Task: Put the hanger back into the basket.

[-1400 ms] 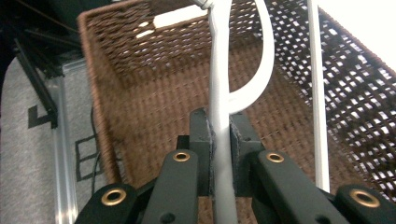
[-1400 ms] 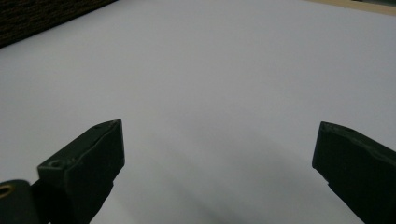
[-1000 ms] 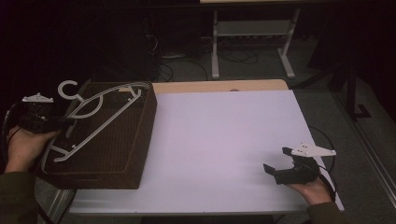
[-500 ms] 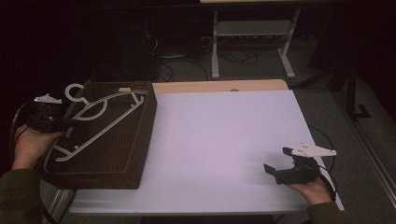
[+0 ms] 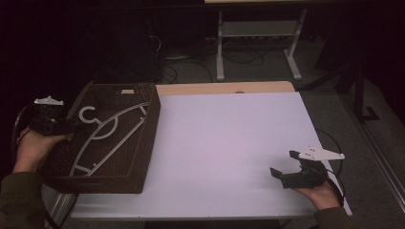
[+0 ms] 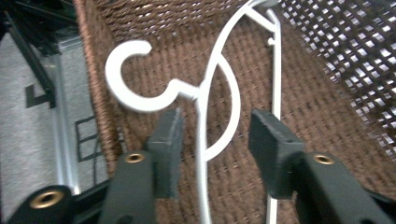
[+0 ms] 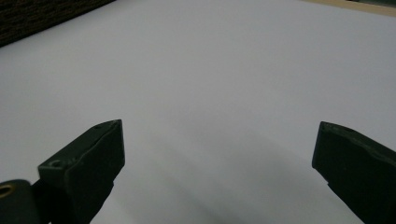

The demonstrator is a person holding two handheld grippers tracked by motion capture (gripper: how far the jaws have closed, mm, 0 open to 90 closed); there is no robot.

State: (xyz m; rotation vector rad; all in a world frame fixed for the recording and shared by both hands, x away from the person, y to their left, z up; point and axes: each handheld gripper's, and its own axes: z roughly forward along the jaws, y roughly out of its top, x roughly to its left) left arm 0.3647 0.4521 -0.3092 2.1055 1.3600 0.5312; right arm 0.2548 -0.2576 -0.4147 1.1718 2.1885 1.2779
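A white clothes hanger (image 5: 102,131) lies flat inside the brown woven basket (image 5: 149,138) at the table's left end, its hook toward the basket's left wall. My left gripper (image 5: 71,125) reaches in over that wall. Its jaws have just been opening. In the left gripper view the hanger's wire (image 6: 203,140) runs between the left gripper's (image 6: 215,135) parted pads without touching them, and the hook (image 6: 126,74) curls just ahead. My right gripper (image 5: 282,164) rests open near the table's front right corner, over bare white table (image 7: 210,70), with nothing between the spread jaws of the right gripper (image 7: 217,144).
The white tabletop (image 5: 229,138) stretches between the basket and my right hand, with a wooden strip (image 5: 224,88) along its far edge. A metal stand (image 5: 258,43) and cables stand on the dark floor behind. The basket's mesh wall (image 6: 345,56) rises to the right of the hanger.
The hanger, held tilted above the basket with its hook past the left rim, has come down to lie flat inside. My left gripper let go of it. The right hand has not moved.
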